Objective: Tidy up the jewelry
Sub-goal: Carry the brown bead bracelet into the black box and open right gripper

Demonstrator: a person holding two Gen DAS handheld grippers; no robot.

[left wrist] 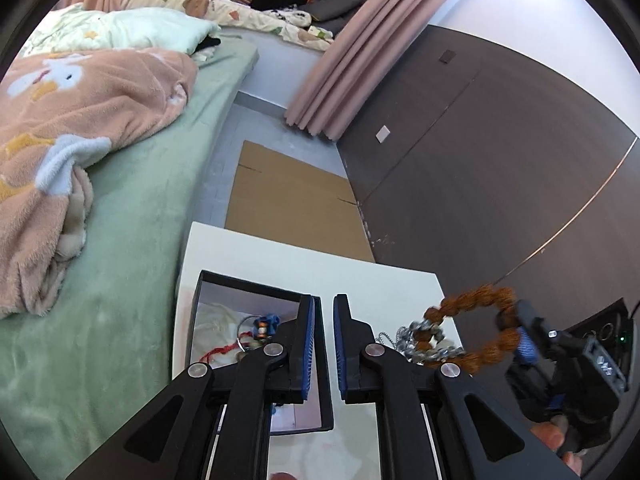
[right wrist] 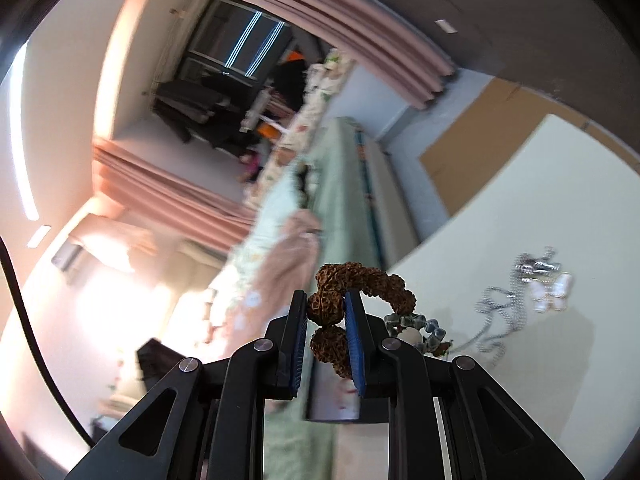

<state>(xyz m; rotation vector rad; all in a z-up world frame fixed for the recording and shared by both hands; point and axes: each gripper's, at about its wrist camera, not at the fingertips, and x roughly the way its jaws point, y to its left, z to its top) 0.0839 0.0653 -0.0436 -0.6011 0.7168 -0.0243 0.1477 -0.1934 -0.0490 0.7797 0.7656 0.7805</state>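
Observation:
My right gripper (right wrist: 326,316) is shut on a brown beaded bracelet (right wrist: 360,280) and holds it lifted above the white table (right wrist: 520,200). The left wrist view shows the same bracelet (left wrist: 480,300) hanging from the right gripper (left wrist: 520,332) at the right. My left gripper (left wrist: 323,344) is open and empty, its jaws a little apart over the right edge of a black open jewelry box (left wrist: 248,288). The box holds a red cord (left wrist: 218,350) and a blue charm (left wrist: 266,322). A silver chain (right wrist: 496,312) and a white butterfly piece (right wrist: 554,290) lie on the table.
A clear-bead bracelet (right wrist: 424,330) lies by the right gripper. More silver chain (left wrist: 408,338) lies on the table right of the box. A green bed (left wrist: 132,216) with a pink blanket (left wrist: 72,120) stands left of the table. Flat cardboard (left wrist: 288,196) lies on the floor beyond.

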